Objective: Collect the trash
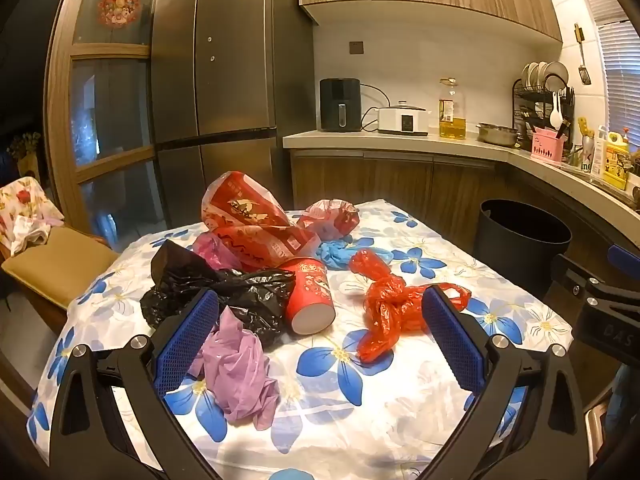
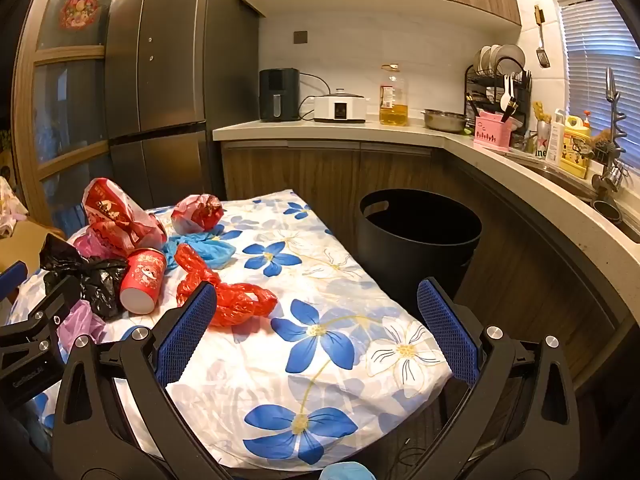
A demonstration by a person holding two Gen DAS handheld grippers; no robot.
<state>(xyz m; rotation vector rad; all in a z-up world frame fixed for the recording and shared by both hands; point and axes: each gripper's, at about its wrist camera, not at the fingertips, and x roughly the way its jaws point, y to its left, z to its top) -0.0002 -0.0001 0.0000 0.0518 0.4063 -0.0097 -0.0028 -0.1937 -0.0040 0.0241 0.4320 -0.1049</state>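
Trash lies on a table under a flowered cloth [image 1: 360, 412]: a purple bag [image 1: 236, 368], a black bag [image 1: 224, 292], a red paper cup [image 1: 310, 294] on its side, a knotted red bag [image 1: 390, 312], a blue glove [image 1: 340, 252] and red printed wrappers [image 1: 248, 216]. My left gripper [image 1: 316, 320] hovers open over the near part of the pile, nothing between its blue pads. My right gripper [image 2: 316, 312] is open above the table's right half [image 2: 320, 356], the red bag [image 2: 236, 300] by its left pad. A black bin [image 2: 418, 236] stands past the table's far right corner.
A kitchen counter [image 2: 460, 136] curves along the back and right, carrying an air fryer, a cooker, an oil bottle and a dish rack. A tall fridge [image 1: 224, 64] stands behind the table. A cushioned chair [image 1: 52, 264] sits at the left.
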